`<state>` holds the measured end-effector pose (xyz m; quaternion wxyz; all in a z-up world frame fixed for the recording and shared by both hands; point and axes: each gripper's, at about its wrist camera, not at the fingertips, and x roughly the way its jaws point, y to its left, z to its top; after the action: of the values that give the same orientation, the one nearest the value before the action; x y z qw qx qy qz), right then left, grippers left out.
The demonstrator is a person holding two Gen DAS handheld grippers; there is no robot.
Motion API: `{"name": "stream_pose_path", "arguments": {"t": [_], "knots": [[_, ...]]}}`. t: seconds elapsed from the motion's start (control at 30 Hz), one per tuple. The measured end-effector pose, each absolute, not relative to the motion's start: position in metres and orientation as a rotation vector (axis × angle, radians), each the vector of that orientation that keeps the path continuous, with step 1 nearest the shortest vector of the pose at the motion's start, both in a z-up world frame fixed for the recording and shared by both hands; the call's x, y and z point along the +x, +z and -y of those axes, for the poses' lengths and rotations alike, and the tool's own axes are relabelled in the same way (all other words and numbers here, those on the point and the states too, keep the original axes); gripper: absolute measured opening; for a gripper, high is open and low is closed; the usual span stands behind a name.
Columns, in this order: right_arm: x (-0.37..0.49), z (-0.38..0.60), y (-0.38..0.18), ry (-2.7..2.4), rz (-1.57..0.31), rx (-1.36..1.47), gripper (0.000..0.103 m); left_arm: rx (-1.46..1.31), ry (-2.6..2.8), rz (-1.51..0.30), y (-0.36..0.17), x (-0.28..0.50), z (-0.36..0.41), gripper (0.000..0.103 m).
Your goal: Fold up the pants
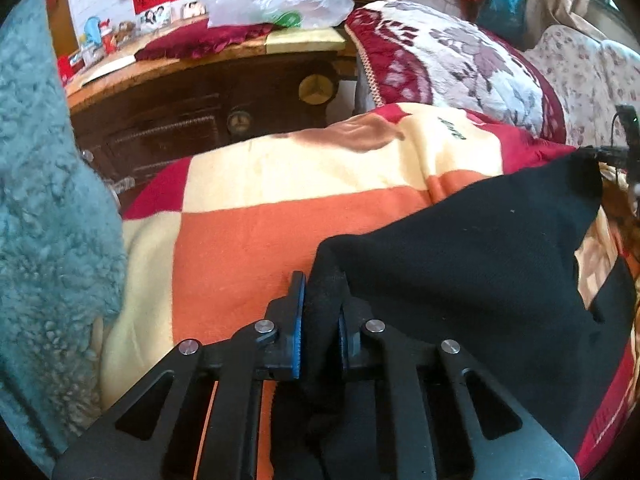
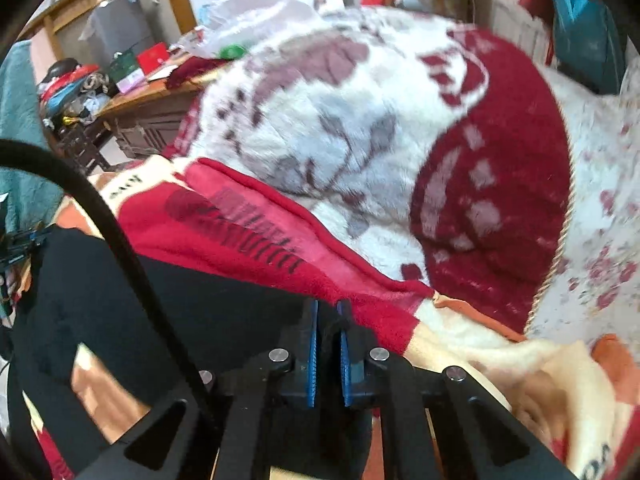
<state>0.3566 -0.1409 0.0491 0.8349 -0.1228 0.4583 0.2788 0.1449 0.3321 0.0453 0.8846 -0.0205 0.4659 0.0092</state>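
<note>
A checked blanket (image 1: 280, 216) in orange, cream and red covers the bed; behind it lies a floral red-and-white quilt (image 2: 360, 132), with a dark wooden cabinet (image 1: 192, 112) beyond the bed's edge and a teal fleece (image 1: 44, 168) at the left; the black pants (image 1: 472, 248) lie spread on the blanket, stretched between both claws; the left claw (image 1: 320, 320) is clamped on one edge of the pants; the right claw (image 2: 327, 344) is pinched on another edge.
</note>
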Motion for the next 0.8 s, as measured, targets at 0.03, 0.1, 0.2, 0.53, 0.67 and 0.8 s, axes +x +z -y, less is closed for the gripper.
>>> {"name": "stream_pose_path", "arguments": {"t": [0.03,0.1,0.2,0.53,0.67,0.8], "knots": [[0.35,0.142,0.056,0.593,-0.954,-0.266,0.008,-0.048,0.023,-0.958,0.049,0.142,-0.332,0.011],[0.337,0.145,0.069,0.606,-0.924,-0.263,0.007,-0.074,0.022,-0.924,0.06,0.134,-0.333,0.011],[0.315,0.158,0.091,0.611,-0.877,-0.25,0.007,-0.093,0.008,-0.882,0.077,0.122,-0.333,0.01],[0.225,0.191,0.135,0.634,-0.775,-0.183,0.007,-0.07,-0.076,-0.774,0.121,0.049,-0.308,0.01],[0.18,0.211,0.132,0.635,-0.786,-0.172,0.007,-0.076,-0.088,-0.758,0.122,0.01,-0.304,0.01],[0.143,0.236,0.11,0.614,-0.858,-0.168,0.007,-0.066,-0.1,-0.787,0.105,-0.029,-0.296,0.01]]}}
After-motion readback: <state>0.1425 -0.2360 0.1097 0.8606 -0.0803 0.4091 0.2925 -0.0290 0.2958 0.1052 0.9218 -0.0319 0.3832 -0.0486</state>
